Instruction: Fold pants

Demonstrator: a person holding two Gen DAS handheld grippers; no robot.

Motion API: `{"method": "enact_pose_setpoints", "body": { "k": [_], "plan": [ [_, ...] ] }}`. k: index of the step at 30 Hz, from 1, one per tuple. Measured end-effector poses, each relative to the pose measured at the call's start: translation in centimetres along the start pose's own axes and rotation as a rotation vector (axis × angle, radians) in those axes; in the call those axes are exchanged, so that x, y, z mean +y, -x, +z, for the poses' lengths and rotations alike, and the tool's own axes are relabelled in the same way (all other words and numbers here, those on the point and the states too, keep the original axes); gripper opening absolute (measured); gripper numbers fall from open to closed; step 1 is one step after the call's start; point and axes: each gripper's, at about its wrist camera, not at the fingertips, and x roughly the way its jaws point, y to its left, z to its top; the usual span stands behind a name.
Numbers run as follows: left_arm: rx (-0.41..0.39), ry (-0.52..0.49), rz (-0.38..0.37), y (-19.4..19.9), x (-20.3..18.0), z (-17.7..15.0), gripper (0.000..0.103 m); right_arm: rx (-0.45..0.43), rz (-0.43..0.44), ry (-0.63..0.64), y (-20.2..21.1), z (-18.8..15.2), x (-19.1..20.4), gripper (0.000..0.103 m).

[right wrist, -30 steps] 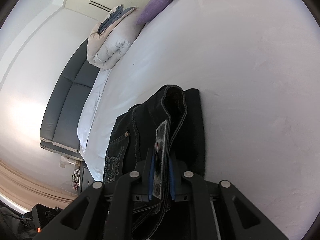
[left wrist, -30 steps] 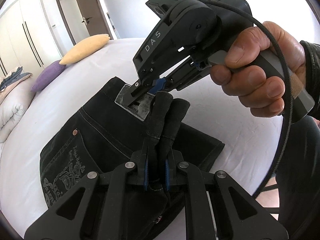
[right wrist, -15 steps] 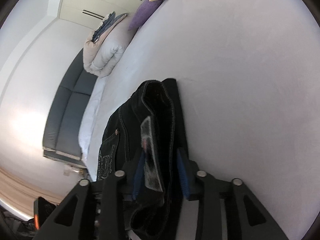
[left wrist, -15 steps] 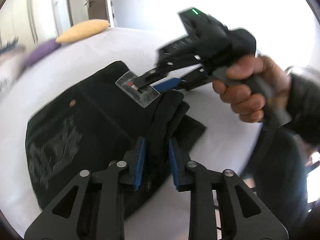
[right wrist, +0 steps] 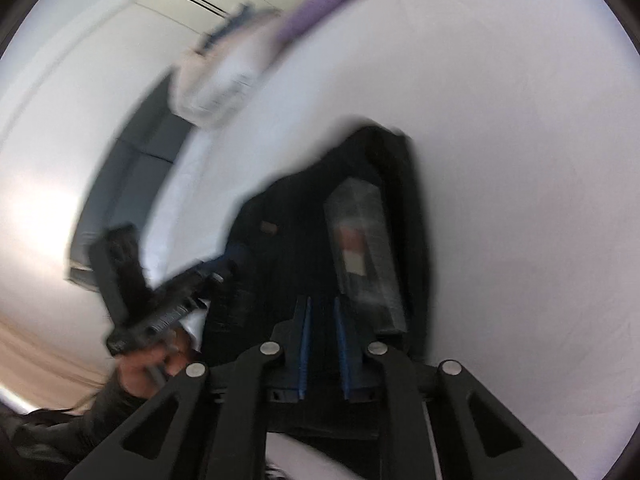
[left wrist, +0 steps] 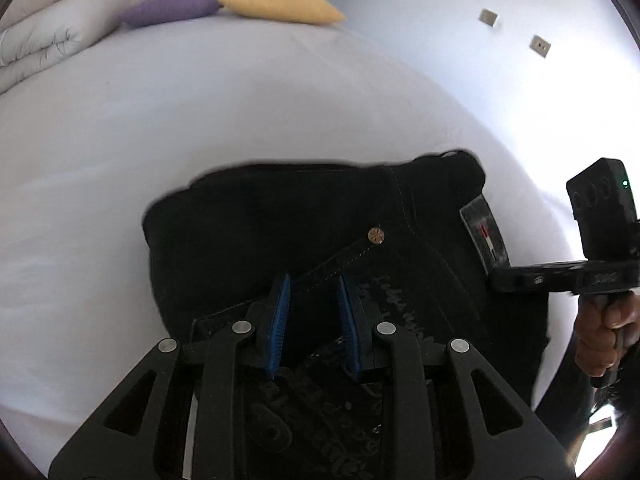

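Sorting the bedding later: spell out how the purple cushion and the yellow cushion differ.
The purple cushion lies left, beside the folded duvet; the yellow cushion lies right of it. The purple cushion is darker, the yellow cushion brighter. Both are tapered, meeting tip to tip at the bed's far edge.

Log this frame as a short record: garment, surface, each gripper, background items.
garment: black jeans, folded into a compact stack, back pocket and waistband label facing up
surface: white bed sheet
left gripper: over the pocket, pads apart, nothing pinched
right gripper: by the label, blurred; narrow gap shows, no cloth between pads
background: purple cushion, yellow cushion, folded duvet
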Motion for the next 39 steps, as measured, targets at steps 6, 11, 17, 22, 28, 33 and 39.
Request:
{"method": "enact_pose_setpoints", "body": {
  "k": [6,11,17,22,28,33,39],
  "plan": [
    [-0.074,-0.070,0.049,2.7,-2.0,-4.2,0.024,-0.077,0.019,0.017,1.2,-2.2,0.0,0.000],
    [-0.154,-0.198,0.113,4.1,-5.1,-8.9,0.023,-0.155,-0.003,0.019,2.6,-5.0,0.2,0.000],
    [-0.237,-0.220,0.123,6.7,-5.6,-12.5,0.024,-0.214,-0.043,0.046,5.5,-7.6,1.8,0.031],
    [-0.249,-0.084,0.067,11.7,-4.9,-12.2,0.089,-0.261,-0.078,0.018,8.2,-5.9,1.1,0.068],
    [-0.223,0.156,0.026,12.0,1.8,-7.4,0.103,-0.122,-0.059,-0.041,4.9,-0.4,-0.8,0.068],
    [-0.082,0.323,-0.100,7.1,6.0,-5.0,0.103,-0.031,0.007,-0.143,1.1,1.8,-2.9,0.066],
    [0.051,0.280,-0.088,3.6,5.2,-4.3,0.072,-0.015,0.034,-0.142,-1.3,3.0,-2.8,0.057]
  ]
}}
